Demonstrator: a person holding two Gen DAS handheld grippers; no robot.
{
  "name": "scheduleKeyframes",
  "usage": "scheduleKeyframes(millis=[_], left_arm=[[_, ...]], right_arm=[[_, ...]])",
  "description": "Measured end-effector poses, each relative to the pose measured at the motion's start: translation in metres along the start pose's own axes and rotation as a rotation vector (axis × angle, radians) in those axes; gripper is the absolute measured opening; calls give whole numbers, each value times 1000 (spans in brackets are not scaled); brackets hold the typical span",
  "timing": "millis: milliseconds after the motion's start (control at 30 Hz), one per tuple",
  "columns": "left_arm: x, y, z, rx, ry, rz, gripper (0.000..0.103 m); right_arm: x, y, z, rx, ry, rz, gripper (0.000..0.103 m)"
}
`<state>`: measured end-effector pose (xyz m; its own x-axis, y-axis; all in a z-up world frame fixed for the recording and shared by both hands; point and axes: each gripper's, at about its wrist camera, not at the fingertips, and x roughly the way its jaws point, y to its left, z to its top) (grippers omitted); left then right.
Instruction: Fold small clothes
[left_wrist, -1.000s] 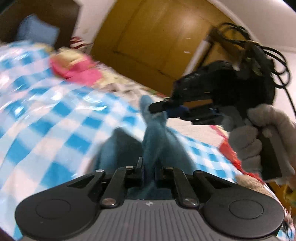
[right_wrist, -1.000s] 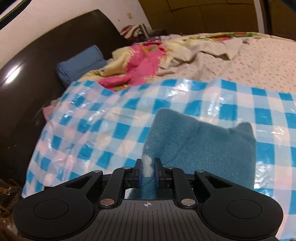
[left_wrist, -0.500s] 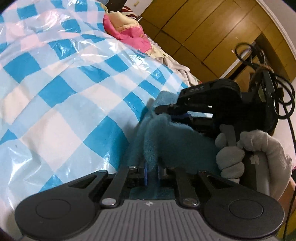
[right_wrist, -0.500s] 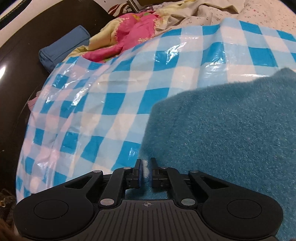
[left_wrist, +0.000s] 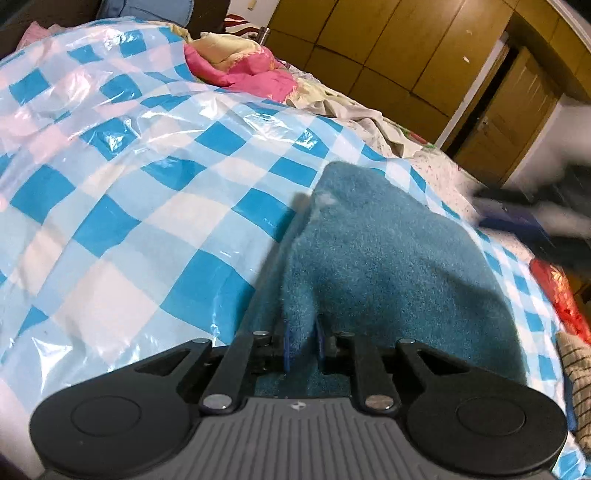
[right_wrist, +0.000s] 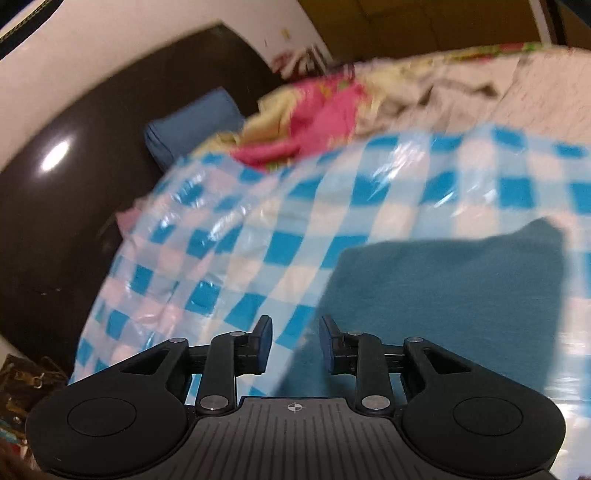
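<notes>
A small teal fleece garment (left_wrist: 376, 258) lies folded on the blue-and-white checked plastic sheet (left_wrist: 129, 206). My left gripper (left_wrist: 302, 347) is shut on the garment's near edge, with cloth pinched between its blue pads. In the right wrist view the same garment (right_wrist: 443, 295) lies flat on the sheet (right_wrist: 258, 229). My right gripper (right_wrist: 295, 341) is open and empty, just above the garment's near left corner. The right gripper also shows as a dark blur at the right edge of the left wrist view (left_wrist: 535, 218).
A pink and yellow heap of cloth (left_wrist: 236, 66) lies at the far side of the sheet. A blue pillow (right_wrist: 192, 125) rests against the dark headboard (right_wrist: 55, 166). Wooden wardrobe doors (left_wrist: 388, 48) stand behind. A red item (left_wrist: 557, 295) lies right of the sheet.
My right gripper has opened, let go of the garment and pulled back and up. The garment now lies flat. My left gripper stays shut on its edge.
</notes>
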<state>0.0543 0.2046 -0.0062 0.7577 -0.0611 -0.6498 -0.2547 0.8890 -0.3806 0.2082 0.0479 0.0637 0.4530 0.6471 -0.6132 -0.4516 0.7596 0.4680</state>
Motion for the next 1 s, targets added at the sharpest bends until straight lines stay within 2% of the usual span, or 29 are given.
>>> scheduleKeyframes(millis=[100, 200, 267, 367, 467, 600, 700, 800, 900, 1000], left_arm=[[0, -11, 2, 83, 2, 38, 30], [4, -18, 4, 124, 17, 73, 31], [5, -25, 9, 160, 10, 110, 32], [3, -31, 16, 193, 6, 172, 34], [-10, -33, 23, 187, -8, 184, 34], [-31, -57, 33, 262, -90, 200, 34], [-36, -77, 46, 310, -137, 181, 34], [-28, -94, 59, 358, -164, 154, 34], [-6, -105, 60, 413, -137, 138, 34], [30, -98, 56, 443, -71, 167, 34]], right_arm=[[-48, -34, -26, 6, -19, -45, 32], [-74, -70, -61, 62, -2, -95, 35], [-72, -81, -85, 88, 31, -112, 36], [-61, -86, -103, 145, 65, -78, 36], [-61, -83, -107, 166, 85, -27, 34], [-71, -90, -111, 186, 104, 22, 36], [-89, -100, -108, 229, 59, 39, 36], [-98, -111, -98, 259, 4, 14, 36], [-97, -132, -87, 323, -46, -37, 38], [-81, -150, -77, 412, -40, -26, 39]])
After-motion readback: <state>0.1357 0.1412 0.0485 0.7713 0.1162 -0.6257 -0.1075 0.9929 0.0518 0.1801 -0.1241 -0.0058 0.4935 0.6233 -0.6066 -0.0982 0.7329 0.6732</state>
